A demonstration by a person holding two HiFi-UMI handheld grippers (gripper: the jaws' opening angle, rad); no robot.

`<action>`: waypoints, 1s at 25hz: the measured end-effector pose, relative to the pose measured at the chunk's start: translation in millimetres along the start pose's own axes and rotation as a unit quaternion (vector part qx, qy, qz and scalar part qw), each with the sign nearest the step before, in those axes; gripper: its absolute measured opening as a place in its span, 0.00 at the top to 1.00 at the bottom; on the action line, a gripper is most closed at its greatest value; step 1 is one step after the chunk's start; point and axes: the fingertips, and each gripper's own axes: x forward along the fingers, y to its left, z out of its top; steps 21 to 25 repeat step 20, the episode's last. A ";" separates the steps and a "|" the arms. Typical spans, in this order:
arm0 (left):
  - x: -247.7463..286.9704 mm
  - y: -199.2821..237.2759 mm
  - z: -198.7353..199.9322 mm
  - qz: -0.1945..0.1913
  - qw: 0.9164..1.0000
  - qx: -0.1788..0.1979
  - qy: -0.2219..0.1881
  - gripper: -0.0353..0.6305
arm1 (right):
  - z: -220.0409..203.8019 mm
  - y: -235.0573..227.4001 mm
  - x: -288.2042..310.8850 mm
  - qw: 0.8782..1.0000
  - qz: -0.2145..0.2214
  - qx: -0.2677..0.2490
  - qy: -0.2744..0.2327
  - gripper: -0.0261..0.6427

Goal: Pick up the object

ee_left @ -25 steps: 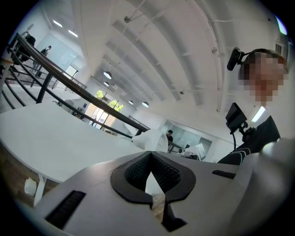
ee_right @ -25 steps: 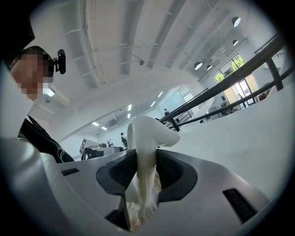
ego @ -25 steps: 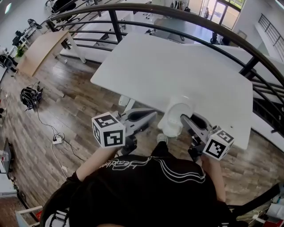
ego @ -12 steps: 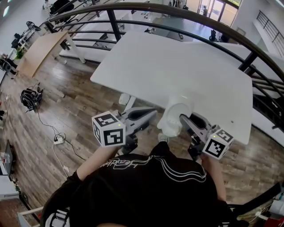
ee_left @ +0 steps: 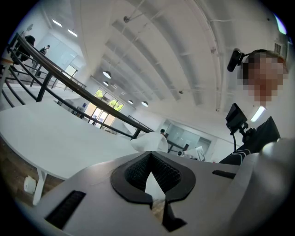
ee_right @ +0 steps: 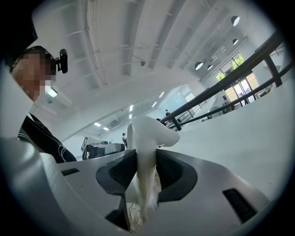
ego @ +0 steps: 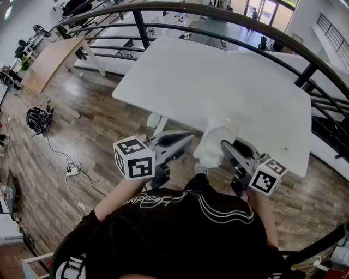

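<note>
The object is a white, cup-like piece (ego: 216, 143) with a rounded top, hanging just off the near edge of the white table (ego: 218, 82). My right gripper (ego: 224, 146) is shut on it. In the right gripper view the white object (ee_right: 146, 138) stands upright, pinched between the two black pads, with my right gripper (ee_right: 144, 159) closed on its lower part. My left gripper (ego: 187, 138) is to the left of the object, shut and holding nothing. In the left gripper view its jaws (ee_left: 150, 156) meet at the tips, and the white object (ee_left: 150, 141) shows beyond them.
A dark curved railing (ego: 218, 16) runs behind the table. The floor below is wood planks, with a black cable bundle (ego: 38, 119) and a power strip (ego: 71, 172) at the left. A wooden desk (ego: 52, 60) stands at the far left.
</note>
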 end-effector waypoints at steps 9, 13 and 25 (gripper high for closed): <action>1.5 2.1 -5.3 0.002 1.000 -0.002 0.001 0.94 | -3.3 -2.8 0.5 1.000 0.002 0.000 0.000 0.78; 0.7 1.4 -4.6 0.007 1.000 -0.002 -0.002 0.94 | -2.9 -1.4 0.5 1.000 0.007 -0.001 0.001 0.78; 2.2 0.1 -6.0 0.010 1.000 -0.003 -0.002 0.94 | -3.2 -1.9 0.2 1.000 0.010 0.000 0.002 0.78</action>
